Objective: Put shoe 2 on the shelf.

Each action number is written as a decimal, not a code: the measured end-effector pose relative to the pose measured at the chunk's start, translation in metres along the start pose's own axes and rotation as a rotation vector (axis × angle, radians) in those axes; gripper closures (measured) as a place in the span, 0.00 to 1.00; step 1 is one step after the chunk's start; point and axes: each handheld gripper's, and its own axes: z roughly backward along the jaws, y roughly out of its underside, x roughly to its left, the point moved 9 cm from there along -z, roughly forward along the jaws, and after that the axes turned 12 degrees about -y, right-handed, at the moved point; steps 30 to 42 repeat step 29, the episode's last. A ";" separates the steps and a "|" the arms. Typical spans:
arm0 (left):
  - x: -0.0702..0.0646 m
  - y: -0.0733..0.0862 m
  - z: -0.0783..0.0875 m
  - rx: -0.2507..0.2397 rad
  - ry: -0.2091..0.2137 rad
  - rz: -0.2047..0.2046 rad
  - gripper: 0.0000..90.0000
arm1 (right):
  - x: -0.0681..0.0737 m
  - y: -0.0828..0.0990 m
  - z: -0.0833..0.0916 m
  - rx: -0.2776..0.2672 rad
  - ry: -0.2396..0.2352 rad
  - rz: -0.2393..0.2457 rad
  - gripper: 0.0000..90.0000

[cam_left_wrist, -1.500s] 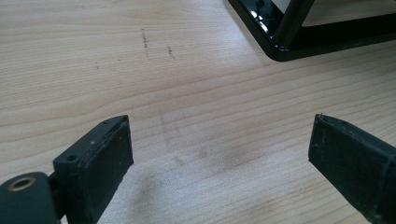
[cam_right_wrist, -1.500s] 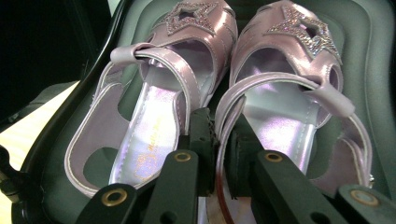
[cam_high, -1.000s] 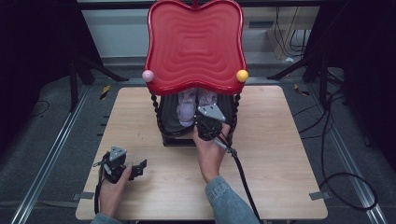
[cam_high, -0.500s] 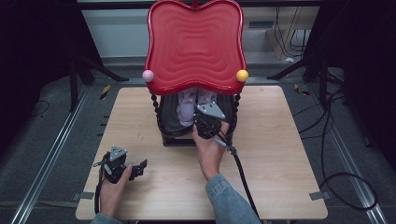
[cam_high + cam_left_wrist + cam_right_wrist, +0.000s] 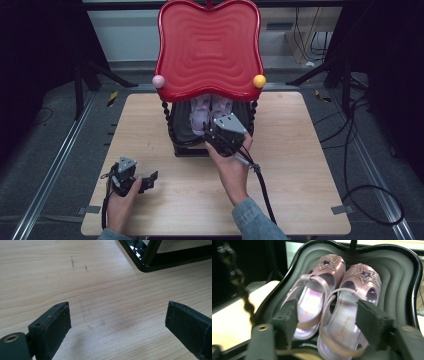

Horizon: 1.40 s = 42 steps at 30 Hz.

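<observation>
The right gripper [image 5: 216, 136] sits at the front opening of the lower tray [image 5: 402, 272] of a two-tier stand, near the middle of the bench [image 5: 310, 165]. Its jaws have just been opening and now stand apart, with nothing pressed between the pads. In the right gripper view the heel end of the right-hand sandal [image 5: 347, 322] lies between and just beyond the two black jaws, its loose strap hanging in front of them, but the pads do not clamp it.

Two pale pink sandals lie side by side in that black tray, toes pointing toward the back of the stand, each with a glittering star on the toe. The left-hand sandal [image 5: 314, 302] touches its partner along the inner edge. In the high view the pair peeps out from under the red upper tray [image 5: 209, 50], which is carried on twisted black posts and bears a pink ball [image 5: 158, 81] and a yellow ball [image 5: 259, 80] at its front corners.

The left gripper [image 5: 142, 181] rests low over the bench near the front left corner, well apart from the stand. Its jaws are wide open over bare wood, with the stand's black base [image 5: 160, 263] beyond them.
</observation>
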 end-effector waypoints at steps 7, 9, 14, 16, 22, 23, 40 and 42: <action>0.000 0.001 -0.001 0.003 -0.004 -0.009 0.06 | 0.006 0.024 0.030 0.036 -0.054 0.029 0.17; 0.000 0.001 -0.001 0.005 -0.005 -0.010 0.06 | 0.005 0.034 0.039 0.050 -0.059 0.033 0.13; 0.001 0.003 -0.003 0.012 -0.007 -0.014 0.06 | -0.011 0.067 0.065 0.108 -0.044 0.046 0.10; 0.002 0.004 -0.003 0.015 -0.011 -0.014 0.06 | -0.023 0.083 0.074 0.140 -0.030 0.039 0.10; 0.004 0.006 -0.004 0.024 -0.016 -0.011 0.05 | -0.078 0.126 0.096 0.198 0.045 -0.016 0.10; 0.004 0.006 -0.004 0.026 -0.018 -0.015 0.05 | -0.086 0.131 0.096 0.204 0.047 -0.025 0.10; 0.007 0.008 -0.006 0.032 -0.025 -0.019 0.05 | -0.126 0.155 0.094 0.240 0.084 -0.102 0.09; 0.007 0.008 -0.006 0.032 -0.025 -0.019 0.05 | -0.126 0.155 0.094 0.240 0.084 -0.102 0.09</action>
